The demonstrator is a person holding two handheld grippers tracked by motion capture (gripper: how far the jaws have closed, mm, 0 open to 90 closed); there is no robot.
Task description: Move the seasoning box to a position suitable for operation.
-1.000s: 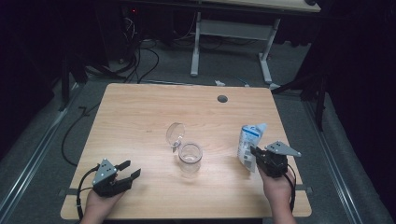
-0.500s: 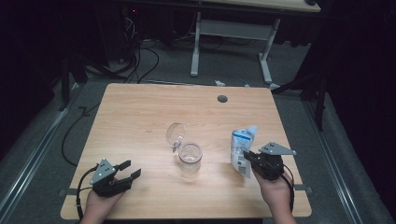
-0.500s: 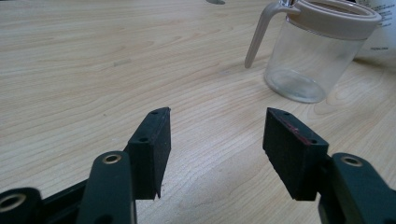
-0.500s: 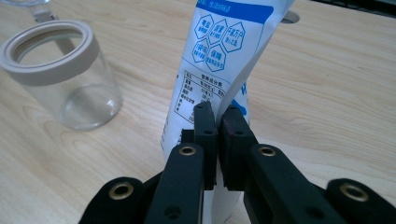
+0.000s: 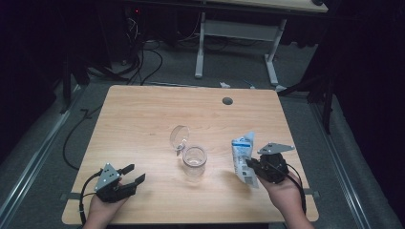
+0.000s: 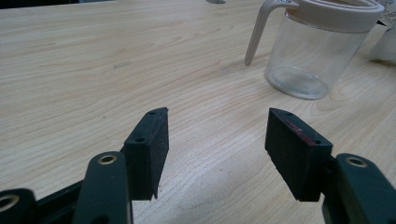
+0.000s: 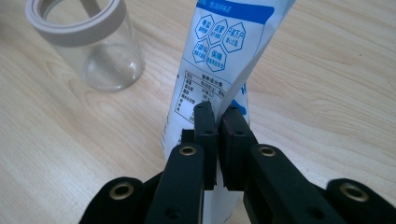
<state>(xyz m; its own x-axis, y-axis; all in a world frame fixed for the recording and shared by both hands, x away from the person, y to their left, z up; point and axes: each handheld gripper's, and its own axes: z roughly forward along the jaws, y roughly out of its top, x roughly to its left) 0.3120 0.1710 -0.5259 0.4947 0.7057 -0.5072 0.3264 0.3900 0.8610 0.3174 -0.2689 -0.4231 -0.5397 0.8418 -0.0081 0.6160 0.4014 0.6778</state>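
Wooden table (image 5: 143,119) in the high view carries a clear jar (image 5: 194,161) near its middle, the lid hinged open. The right gripper (image 5: 252,168) grips a white and blue pouch (image 5: 243,152) just right of the jar, and the left gripper (image 5: 133,174) rests at the near left corner.

Left gripper view: the jaws stand wide with nothing between them (they have just been opening), and the jar (image 6: 317,51) stands ahead.

Right gripper view: the jaws pinch the pouch (image 7: 219,56) at its edge, beside the jar (image 7: 93,42).
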